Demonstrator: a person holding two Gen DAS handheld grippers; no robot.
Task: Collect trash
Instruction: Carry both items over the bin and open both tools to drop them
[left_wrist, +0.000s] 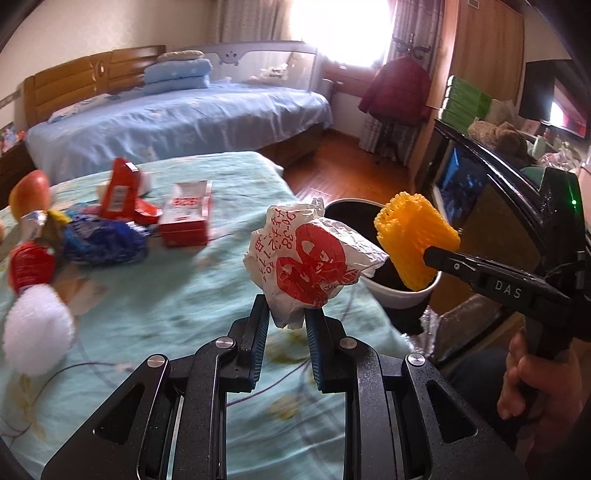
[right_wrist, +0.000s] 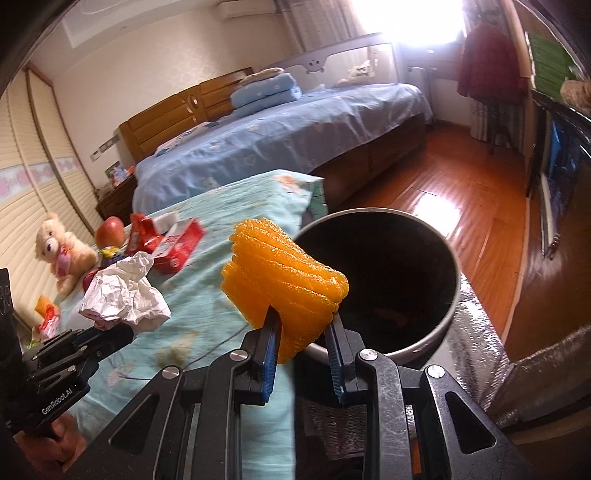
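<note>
Table (left_wrist: 177, 295) with teal floral cover: fills lower left of left wrist view.
Trash bin (right_wrist: 456, 295), dark inside, pale rim: centre right of right wrist view, beside table edge.
Remaining trash, left of frame: red carton (left_wrist: 186, 218), blue wrapper (left_wrist: 105, 240), white foam net (left_wrist: 37, 328).
Left gripper (left_wrist: 285, 314): jaws clamped on crumpled paper wrapper (left_wrist: 310, 262), held above table near bin.
Right gripper (right_wrist: 303, 325): jaws clamped on orange foam net (right_wrist: 284, 280), over bin rim.
</note>
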